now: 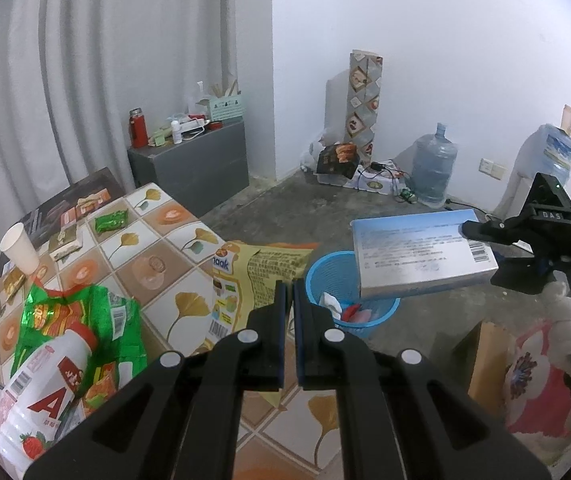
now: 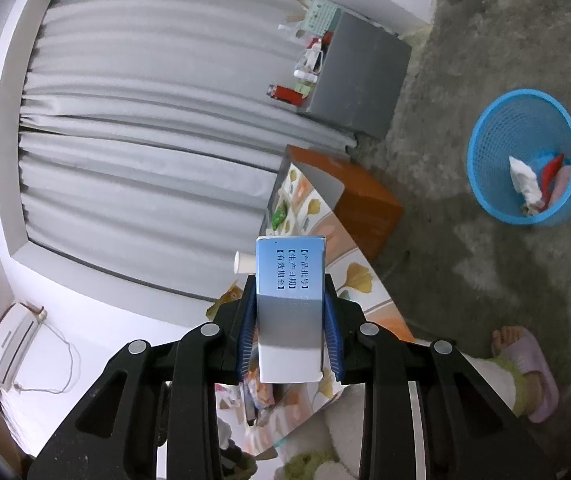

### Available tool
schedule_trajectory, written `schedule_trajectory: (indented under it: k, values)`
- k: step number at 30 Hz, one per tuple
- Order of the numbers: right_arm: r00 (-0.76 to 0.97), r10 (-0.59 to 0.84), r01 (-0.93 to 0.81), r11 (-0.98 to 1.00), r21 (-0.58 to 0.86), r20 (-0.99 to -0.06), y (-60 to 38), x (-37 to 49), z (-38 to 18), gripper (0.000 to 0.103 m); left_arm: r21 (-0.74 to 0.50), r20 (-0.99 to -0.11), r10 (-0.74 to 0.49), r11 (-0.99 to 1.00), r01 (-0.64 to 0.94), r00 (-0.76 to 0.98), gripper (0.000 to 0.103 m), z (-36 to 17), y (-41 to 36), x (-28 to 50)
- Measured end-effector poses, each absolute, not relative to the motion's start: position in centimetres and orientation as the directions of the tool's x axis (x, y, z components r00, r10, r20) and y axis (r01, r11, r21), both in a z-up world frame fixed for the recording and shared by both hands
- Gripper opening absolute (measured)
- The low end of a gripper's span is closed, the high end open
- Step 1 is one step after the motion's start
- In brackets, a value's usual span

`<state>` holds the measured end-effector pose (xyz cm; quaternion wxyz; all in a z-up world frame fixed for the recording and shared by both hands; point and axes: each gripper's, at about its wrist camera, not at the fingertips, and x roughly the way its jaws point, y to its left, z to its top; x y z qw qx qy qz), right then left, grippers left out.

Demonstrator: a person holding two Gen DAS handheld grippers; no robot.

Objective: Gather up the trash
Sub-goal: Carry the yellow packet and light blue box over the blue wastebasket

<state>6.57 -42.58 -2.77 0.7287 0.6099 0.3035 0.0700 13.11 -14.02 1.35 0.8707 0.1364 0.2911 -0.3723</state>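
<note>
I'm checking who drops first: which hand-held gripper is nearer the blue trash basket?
Right, by the look of it. The right hand-held gripper holds the blue box out over the blue trash basket; the left hand-held gripper pinches a yellow wrapper back at the table edge.

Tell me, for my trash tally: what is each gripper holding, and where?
Right gripper: blue-and-silver box, clamped across one end. Left gripper: yellow snack wrapper, pinched at its edge.

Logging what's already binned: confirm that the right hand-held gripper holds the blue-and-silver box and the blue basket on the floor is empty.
Not empty. The right hand-held gripper does clamp the blue-and-silver box, but the blue basket on the floor already holds trash: crumpled white paper and red and pink scraps. The right wrist view shows it.
</note>
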Motion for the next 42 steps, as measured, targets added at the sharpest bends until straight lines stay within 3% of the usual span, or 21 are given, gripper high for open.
schedule_trajectory:
  k: [29,38,42]
  values:
    - [0.848,0.391,0.295,0.215,0.931,-0.358,-45.3,3.7,-3.0,0.028,0.01,-0.606,-0.64,0.588,0.809,0.472,0.003,1.8,-20.4,12.7]
    - [0.863,0.249,0.383,0.242,0.891,-0.439,-48.8,1.9,-3.1,0.028,-0.112,-0.629,-0.696,0.521,0.846,0.346,0.003,1.8,-24.6,15.9]
    - [0.839,0.173,0.465,0.264,0.845,-0.516,-50.6,1.8,-3.6,0.028,-0.249,-0.648,-0.727,0.484,0.839,0.227,0.003,1.0,-27.9,18.9]
